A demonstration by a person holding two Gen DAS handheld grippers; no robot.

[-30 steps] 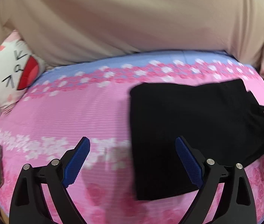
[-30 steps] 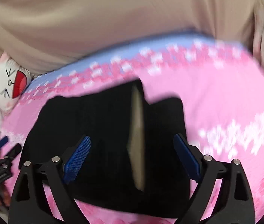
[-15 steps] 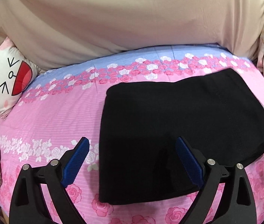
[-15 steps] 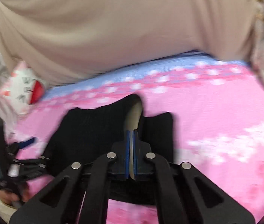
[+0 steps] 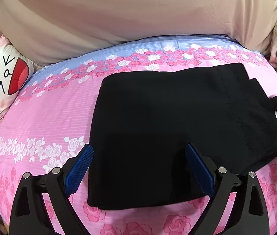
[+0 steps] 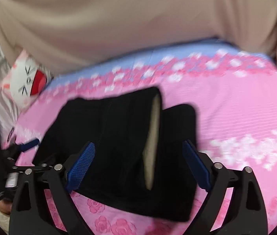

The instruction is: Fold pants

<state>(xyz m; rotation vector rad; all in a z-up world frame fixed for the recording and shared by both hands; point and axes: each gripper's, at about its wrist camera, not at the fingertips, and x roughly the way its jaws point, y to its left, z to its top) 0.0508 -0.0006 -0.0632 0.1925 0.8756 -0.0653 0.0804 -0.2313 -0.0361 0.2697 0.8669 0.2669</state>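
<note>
The pants (image 5: 177, 129) are plain black, with a beige lining (image 6: 153, 137) showing at one opening. The bed sheet (image 5: 46, 117) is pink with bands of pink and white roses and a blue strip at the far edge. The pillow (image 5: 3, 80) is white with a red mouth and black line marks. Each claw is black with blue pads (image 5: 79, 166).

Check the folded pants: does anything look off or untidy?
Mostly neat, but on the black pants a pale beige lining strip shows along the top layer's edge, and the layers sit offset there.
</note>
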